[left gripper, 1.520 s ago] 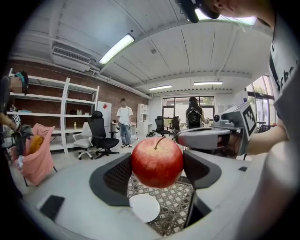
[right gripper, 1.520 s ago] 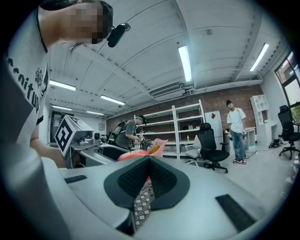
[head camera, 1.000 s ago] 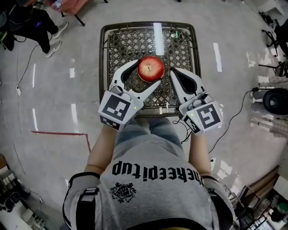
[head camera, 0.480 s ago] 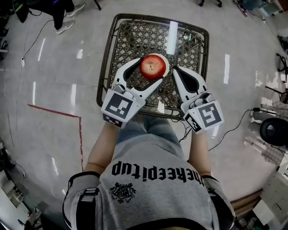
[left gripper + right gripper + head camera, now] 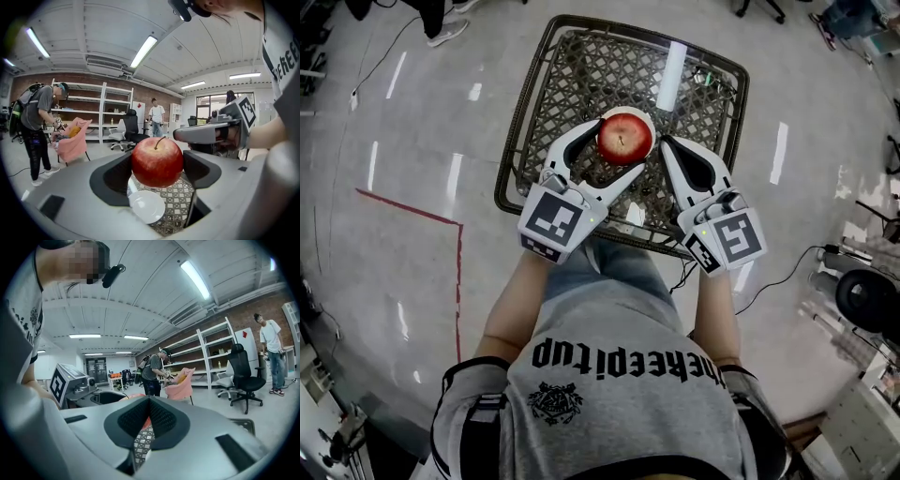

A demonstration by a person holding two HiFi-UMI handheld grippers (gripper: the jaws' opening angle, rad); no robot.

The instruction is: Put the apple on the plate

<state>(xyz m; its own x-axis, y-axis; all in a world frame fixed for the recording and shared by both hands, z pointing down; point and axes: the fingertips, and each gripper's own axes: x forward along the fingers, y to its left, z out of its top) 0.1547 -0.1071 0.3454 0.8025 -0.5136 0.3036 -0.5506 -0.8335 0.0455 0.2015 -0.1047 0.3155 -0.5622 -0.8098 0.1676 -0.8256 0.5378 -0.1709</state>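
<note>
A red apple (image 5: 624, 137) hangs above the lattice table (image 5: 572, 66), with my left gripper (image 5: 622, 148) shut on it. In the left gripper view the apple (image 5: 157, 160) fills the space between both jaws, stem up, and a small white plate (image 5: 146, 206) lies on the table just below it. In the head view the plate is hidden under the apple. My right gripper (image 5: 667, 144) is shut with nothing in it, its tip close to the apple's right side. From the right gripper view only a red sliver of the apple (image 5: 134, 396) shows past the meeting pads (image 5: 161, 420).
The table is a dark metal frame with a diamond lattice top. A small green item (image 5: 703, 79) lies near its far right corner. Cables (image 5: 778, 258) and a red tape line (image 5: 408, 211) run over the floor. People, pink chair (image 5: 72, 140) and shelves stand far off.
The apple stays clamped in the left gripper. Both grippers keep their pose while the head view swings, so the table now looks turned and the apple sits nearer its middle.
</note>
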